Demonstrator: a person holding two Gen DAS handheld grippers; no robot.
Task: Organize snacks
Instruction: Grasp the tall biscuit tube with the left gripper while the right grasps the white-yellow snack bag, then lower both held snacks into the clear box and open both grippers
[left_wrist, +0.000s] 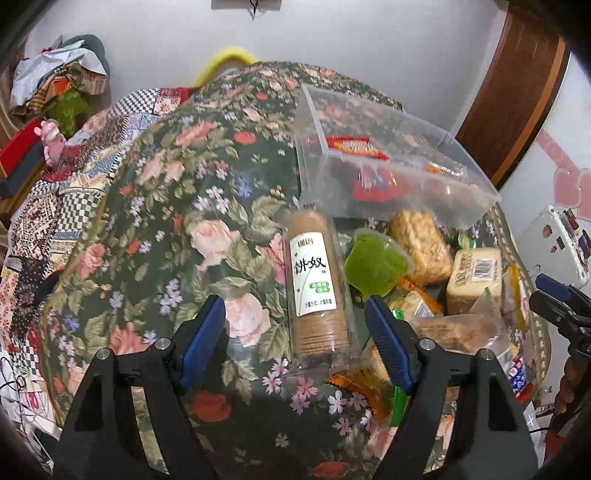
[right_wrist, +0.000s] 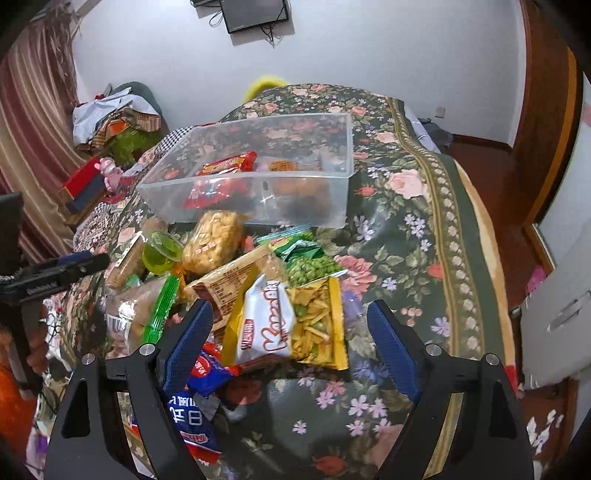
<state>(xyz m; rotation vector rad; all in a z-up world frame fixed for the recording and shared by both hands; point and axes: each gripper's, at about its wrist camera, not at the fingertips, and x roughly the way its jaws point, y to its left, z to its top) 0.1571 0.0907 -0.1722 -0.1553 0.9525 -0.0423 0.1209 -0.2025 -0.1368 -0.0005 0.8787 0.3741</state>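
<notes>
Spreading wide with nothing held, the left gripper (left_wrist: 295, 328) is poised over a sleeve of biscuits (left_wrist: 316, 284), whose long axis runs near to far on the floral cloth (left_wrist: 177, 221). The right gripper (right_wrist: 290, 328) is likewise parted and empty above a yellow snack bag (right_wrist: 295, 325). Beyond the pile, the clear bin (right_wrist: 255, 173) is seen holding red packets.

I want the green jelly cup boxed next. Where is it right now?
The green jelly cup lies on the floral cloth just in front of the clear box, between the biscuit tube and the rice cracker pack.
</notes>
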